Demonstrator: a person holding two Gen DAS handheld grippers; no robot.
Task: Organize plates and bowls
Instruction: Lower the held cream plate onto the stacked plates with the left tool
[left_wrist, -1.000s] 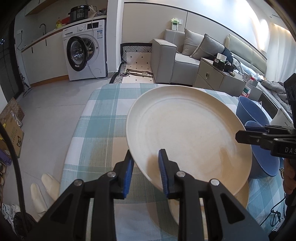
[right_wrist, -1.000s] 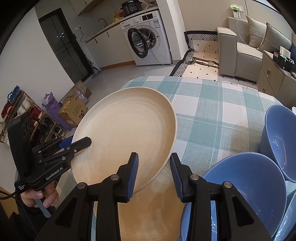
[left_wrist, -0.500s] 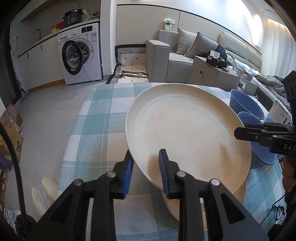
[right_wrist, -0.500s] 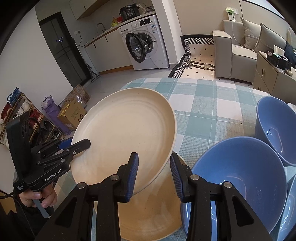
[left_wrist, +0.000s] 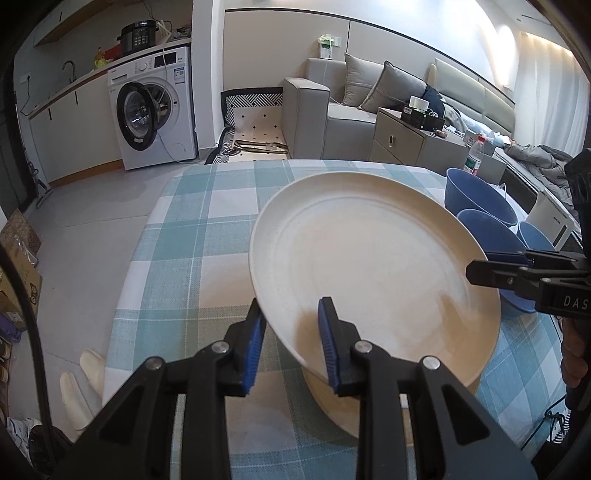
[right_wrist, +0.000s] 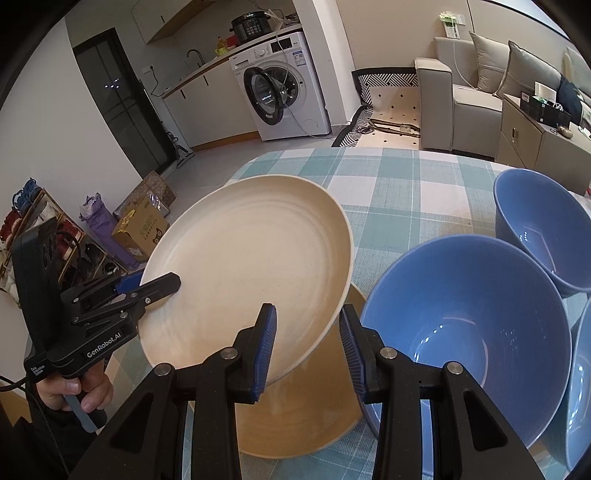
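A large cream plate hangs tilted above the table, held at opposite rims. My left gripper is shut on its near-left rim. My right gripper is shut on its right rim. Directly below lies a second cream plate, flat on the cloth and partly hidden by the held one. Three blue bowls stand to the right: a near one, a far one, and one at the edge.
The table carries a teal and white checked cloth; its left edge drops to the grey floor. A person's hand grips the left tool's handle. A washing machine, sofa and cabinet stand beyond the table.
Both grippers have carried the held plate sideways toward the blue bowls. The bowls now sit closer in both views, and more of the lower plate shows beneath.
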